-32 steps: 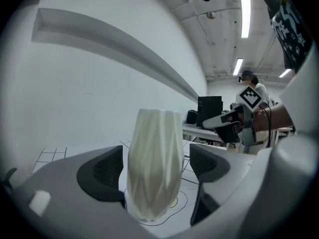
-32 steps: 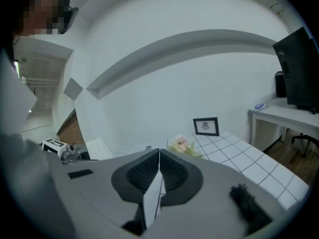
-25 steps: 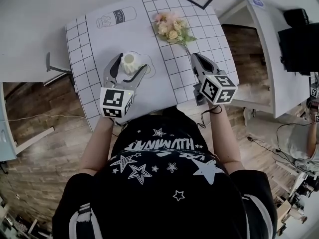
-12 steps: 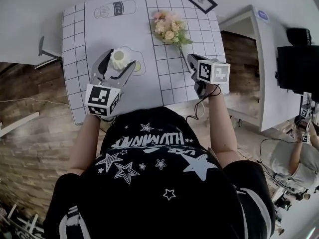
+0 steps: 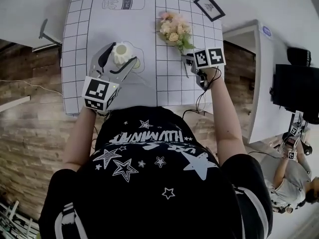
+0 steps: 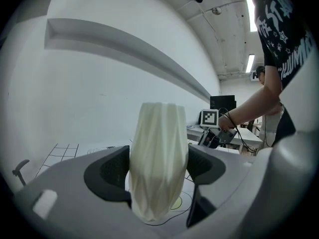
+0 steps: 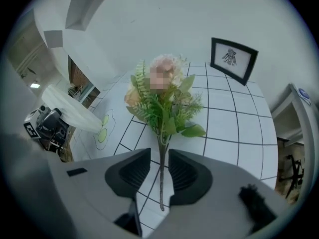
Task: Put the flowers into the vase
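A cream ribbed vase (image 6: 158, 148) stands upright on the gridded mat, on a drawn fried egg. My left gripper (image 5: 120, 59) has closed on it, and both pads press its sides. The bouquet of pink and cream flowers (image 5: 174, 30) lies on the mat to the right, stem pointing toward me. My right gripper (image 7: 160, 166) tilts steeply down over the thin stem (image 7: 162, 153). Its jaws have just been opening. The stem runs through the gap between them, with space on either side.
A black picture frame (image 5: 209, 6) stands at the mat's far right corner. A milk bottle is drawn (image 5: 123, 3) at the far edge. The white gridded mat (image 5: 167, 86) ends just right of my right gripper, beside a white counter (image 5: 251, 59). Wooden floor lies to the left.
My right gripper has come forward and down from the mat's near right edge onto the bouquet's stem, tipping its marker cube upward. The left gripper has stayed at the vase.
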Demonstrator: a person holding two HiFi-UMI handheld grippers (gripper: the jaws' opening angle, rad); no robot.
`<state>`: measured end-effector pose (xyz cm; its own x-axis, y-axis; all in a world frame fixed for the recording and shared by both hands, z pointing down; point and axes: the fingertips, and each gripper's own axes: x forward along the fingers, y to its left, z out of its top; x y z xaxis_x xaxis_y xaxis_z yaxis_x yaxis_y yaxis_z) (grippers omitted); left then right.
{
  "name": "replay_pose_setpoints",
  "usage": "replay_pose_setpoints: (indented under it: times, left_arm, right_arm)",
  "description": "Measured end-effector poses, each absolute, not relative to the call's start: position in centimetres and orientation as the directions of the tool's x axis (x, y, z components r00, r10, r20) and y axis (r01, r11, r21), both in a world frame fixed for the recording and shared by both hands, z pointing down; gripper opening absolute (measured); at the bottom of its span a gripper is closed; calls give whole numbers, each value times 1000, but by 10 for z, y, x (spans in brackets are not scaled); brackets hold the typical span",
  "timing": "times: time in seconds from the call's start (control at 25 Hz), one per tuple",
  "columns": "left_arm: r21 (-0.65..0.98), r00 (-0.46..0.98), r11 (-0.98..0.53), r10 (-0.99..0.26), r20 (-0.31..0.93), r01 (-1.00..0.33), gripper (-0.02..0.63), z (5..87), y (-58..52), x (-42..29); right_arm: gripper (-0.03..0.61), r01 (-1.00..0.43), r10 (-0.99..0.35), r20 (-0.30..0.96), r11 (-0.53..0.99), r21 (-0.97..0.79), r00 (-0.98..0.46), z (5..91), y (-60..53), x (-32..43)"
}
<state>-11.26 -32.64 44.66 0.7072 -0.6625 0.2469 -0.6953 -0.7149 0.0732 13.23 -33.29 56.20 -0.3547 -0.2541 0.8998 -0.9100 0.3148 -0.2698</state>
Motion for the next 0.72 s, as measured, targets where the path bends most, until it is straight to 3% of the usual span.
replay_pose_setpoints:
  times: [0.4, 0.52, 0.72]
  left_arm:
    - [71, 698, -706, -672, 248, -705, 348, 447, -328, -112]
    - [68, 696, -704, -674, 249, -706, 348, 447, -328, -111]
    - [72, 691, -701, -673, 263, -710, 348, 449, -327, -111]
  right_arm:
    - [115, -908, -149, 929, 311, -280, -338, 589, -344, 126]
    - [66, -916, -150, 935, 300, -266, -321, 592, -346, 127]
    - [43, -906, -157, 924, 306, -291, -350, 590, -346, 123]
